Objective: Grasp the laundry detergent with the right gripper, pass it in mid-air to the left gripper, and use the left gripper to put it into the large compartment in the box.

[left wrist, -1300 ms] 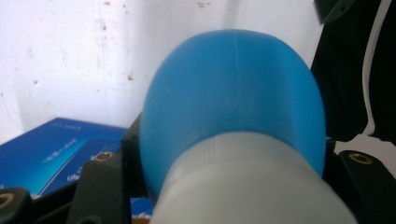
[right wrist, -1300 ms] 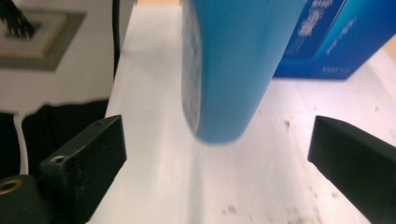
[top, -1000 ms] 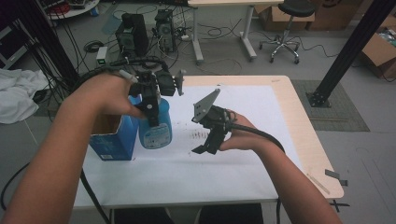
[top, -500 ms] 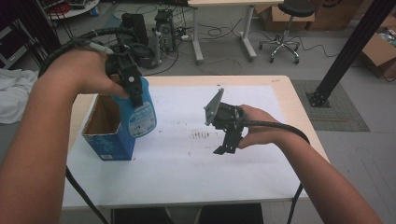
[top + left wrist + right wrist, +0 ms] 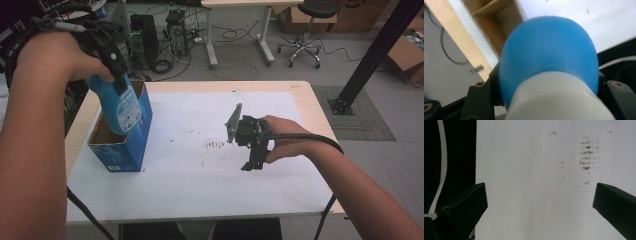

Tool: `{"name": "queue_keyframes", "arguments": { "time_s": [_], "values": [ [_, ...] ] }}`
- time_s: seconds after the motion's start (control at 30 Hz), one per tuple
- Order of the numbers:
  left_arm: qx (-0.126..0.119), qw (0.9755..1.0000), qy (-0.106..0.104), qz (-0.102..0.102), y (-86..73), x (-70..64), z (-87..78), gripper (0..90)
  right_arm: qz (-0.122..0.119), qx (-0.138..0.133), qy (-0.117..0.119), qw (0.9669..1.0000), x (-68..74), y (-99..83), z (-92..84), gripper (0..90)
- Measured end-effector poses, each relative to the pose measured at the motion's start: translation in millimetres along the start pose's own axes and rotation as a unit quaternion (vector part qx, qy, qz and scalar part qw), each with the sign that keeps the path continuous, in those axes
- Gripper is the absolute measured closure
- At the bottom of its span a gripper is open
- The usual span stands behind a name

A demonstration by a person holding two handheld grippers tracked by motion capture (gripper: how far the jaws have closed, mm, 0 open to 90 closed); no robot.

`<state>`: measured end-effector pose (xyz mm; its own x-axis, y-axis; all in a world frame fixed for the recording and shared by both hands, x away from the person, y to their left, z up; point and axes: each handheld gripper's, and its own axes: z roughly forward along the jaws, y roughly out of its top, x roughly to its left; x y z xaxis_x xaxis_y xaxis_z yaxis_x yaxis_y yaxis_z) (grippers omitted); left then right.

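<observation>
My left gripper point(image 5: 117, 75) is shut on a blue bottle point(image 5: 120, 107) near its white neck, and holds it tilted with its base inside the open top of a blue cardboard box point(image 5: 131, 142) at the table's left. In the left gripper view the blue bottle point(image 5: 549, 62) bulges between the jaws, with the box's brown inside point(image 5: 499, 25) beyond it. Over the white sheet point(image 5: 210, 180) at centre right, my right gripper point(image 5: 252, 160) is open and empty. The right gripper view has its jaws wide apart over the sheet point(image 5: 529, 195).
Small brown marks point(image 5: 215, 145) stain the sheet near the middle. The table's wooden edge point(image 5: 320, 115) runs along the right. Behind the table stand computer towers point(image 5: 175, 30), cables, an office chair point(image 5: 305, 30) and a black post point(image 5: 370, 55).
The left gripper has carried the bottle left and higher, from beside the box to over its opening, with the base now inside. The right gripper has drifted right and stays open.
</observation>
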<state>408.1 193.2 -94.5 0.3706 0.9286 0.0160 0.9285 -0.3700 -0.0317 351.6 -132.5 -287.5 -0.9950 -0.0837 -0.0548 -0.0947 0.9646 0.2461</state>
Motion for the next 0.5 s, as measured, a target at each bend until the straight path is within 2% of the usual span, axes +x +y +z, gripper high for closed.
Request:
{"name": "queue_keyframes", "arguments": {
  "time_s": [0.03, 0.07, 0.1, 0.13, 0.2, 0.23, 0.33, 0.37, 0.4, 0.5],
  "values": [
    [0.0, 1.0, 0.0, 0.0, 0.0, 0.0, 0.0, 38.9, 0.0, 0.0, 0.0, 1.0, 0.0, 0.0, 0.0, 0.0],
    [-0.008, 0.9998, -0.001, -0.02, -1.0, 3.9, -1.9, 38.9, 0.0, 0.005, -0.001, 1.0, -0.7, -2.0, 0.3, 0.0],
    [-0.007, 0.9996, 0.0, -0.027, -1.3, 6.5, -2.9, 38.9, 0.0, 0.005, -0.001, 1.0, -0.7, -2.0, 0.3, 0.0],
    [-0.014, 0.9985, 0.001, -0.052, -1.8, 11.8, -5.0, 38.9, 0.001, 0.007, -0.001, 1.0, -1.8, -3.7, 0.8, 0.0],
    [-0.016, 0.9968, -0.001, -0.078, -2.2, 15.9, -5.3, 38.9, 0.002, 0.009, -0.003, 1.0, -2.7, -5.0, 0.4, 0.0],
    [-0.016, 0.9968, -0.001, -0.078, -2.2, 15.9, -5.3, 38.8, 0.002, 0.009, -0.003, 1.0, -2.7, -5.0, 0.4, 0.0],
    [-0.025, 0.9935, -0.001, -0.111, -2.0, 24.2, -5.0, 38.8, 0.001, 0.006, -0.004, 1.0, -3.1, -5.5, -1.8, 0.0],
    [-0.025, 0.9935, -0.001, -0.111, -2.0, 24.2, -5.0, 38.9, 0.0, 0.007, -0.004, 1.0, -2.7, -5.2, -2.3, 0.0],
    [-0.025, 0.9919, 0.002, -0.125, -2.1, 27.8, -4.9, 38.9, -0.002, 0.008, -0.004, 1.0, -2.3, -4.8, -2.4, 0.0],
    [-0.024, 0.9907, 0.005, -0.133, -2.3, 30.8, -4.1, 38.9, -0.003, 0.011, -0.001, 0.9999, -1.2, -4.0, -2.5, 0.0]
  ]
}}
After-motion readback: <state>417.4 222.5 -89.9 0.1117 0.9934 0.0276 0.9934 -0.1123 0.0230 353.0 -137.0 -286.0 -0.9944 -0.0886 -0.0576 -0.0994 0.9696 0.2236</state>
